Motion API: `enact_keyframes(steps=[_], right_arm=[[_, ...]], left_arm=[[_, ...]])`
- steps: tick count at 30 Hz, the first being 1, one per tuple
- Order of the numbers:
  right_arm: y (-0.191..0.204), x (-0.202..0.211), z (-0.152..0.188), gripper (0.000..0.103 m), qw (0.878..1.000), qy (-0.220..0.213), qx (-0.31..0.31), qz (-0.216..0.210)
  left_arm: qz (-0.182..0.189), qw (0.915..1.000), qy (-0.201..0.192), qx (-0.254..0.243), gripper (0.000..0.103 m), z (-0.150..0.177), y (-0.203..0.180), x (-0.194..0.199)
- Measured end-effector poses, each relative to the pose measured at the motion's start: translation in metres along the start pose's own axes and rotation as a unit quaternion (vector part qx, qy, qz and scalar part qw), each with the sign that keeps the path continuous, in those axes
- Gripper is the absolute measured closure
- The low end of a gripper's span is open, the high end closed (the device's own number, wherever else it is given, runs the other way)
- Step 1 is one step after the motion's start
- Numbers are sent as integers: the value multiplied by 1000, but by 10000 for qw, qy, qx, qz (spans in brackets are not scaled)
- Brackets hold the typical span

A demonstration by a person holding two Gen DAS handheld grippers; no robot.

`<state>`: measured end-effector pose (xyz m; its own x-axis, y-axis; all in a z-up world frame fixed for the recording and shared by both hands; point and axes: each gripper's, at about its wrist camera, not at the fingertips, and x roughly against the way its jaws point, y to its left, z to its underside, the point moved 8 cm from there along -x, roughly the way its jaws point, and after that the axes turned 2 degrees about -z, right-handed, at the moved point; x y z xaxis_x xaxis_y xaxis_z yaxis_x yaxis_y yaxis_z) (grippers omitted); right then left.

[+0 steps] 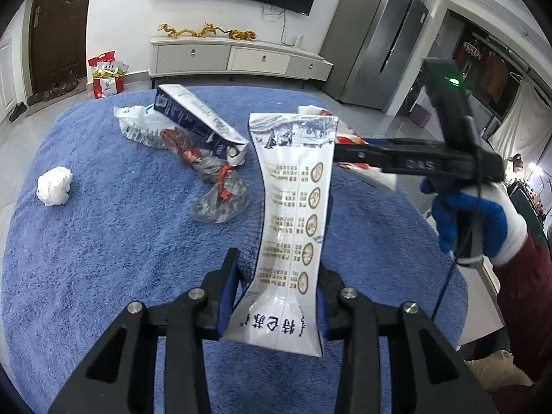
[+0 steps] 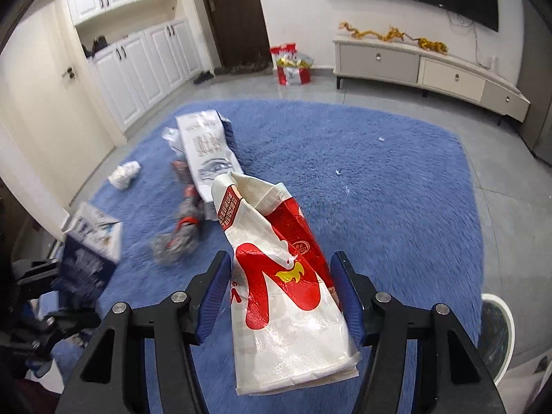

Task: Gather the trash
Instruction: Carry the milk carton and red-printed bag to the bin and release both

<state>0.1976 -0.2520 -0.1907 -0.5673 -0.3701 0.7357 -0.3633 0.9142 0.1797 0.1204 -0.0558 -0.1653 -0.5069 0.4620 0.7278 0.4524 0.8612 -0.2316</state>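
Note:
My left gripper (image 1: pixel 279 269) is shut on a white and blue carton (image 1: pixel 293 207) and holds it upright above the blue rug (image 1: pixel 120 258). My right gripper (image 2: pixel 281 276) is shut on a red and white paper bag (image 2: pixel 286 276) and holds it above the rug (image 2: pixel 379 189); it also shows in the left wrist view (image 1: pixel 348 151), just right of the carton. On the rug lie a second blue and white carton (image 1: pixel 196 117), a white plastic bag (image 1: pixel 141 127), a grey and red wrapper (image 1: pixel 214 179) and a crumpled white tissue (image 1: pixel 55 186).
A white TV cabinet (image 1: pixel 241 58) stands against the far wall, with a red gift bag (image 1: pixel 107 76) on the floor at its left. A grey fridge (image 1: pixel 379 45) stands at the right. A white round bin (image 2: pixel 496 331) sits at the rug's right edge.

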Motion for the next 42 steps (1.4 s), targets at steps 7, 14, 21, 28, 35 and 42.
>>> enact_keyframes(steps=[7, 14, 21, 28, 35, 42], right_arm=[[-26, 65, 23, 44, 9977, -543, -395, 67], [-107, 115, 52, 44, 9868, -937, -1225, 489], [-208, 139, 95, 44, 9665, -993, -2133, 1030], [-305, 116, 131, 44, 9421, -694, -2971, 1390], [-362, 86, 154, 43, 9273, -437, -3356, 1597], [-392, 74, 166, 42, 9232, -264, -3369, 1833]], left_arm=[[104, 9996, 46, -259, 67, -14, -38, -4], [403, 9966, 291, -653, 67, -46, -101, -44], [766, 9877, 787, -1111, 67, -75, -192, -115], [1011, 9798, 1284, -1151, 67, -102, -270, -194], [1096, 9767, 1547, -1003, 67, -124, -322, -268], [1135, 9764, 1621, -861, 67, -131, -351, -310]])
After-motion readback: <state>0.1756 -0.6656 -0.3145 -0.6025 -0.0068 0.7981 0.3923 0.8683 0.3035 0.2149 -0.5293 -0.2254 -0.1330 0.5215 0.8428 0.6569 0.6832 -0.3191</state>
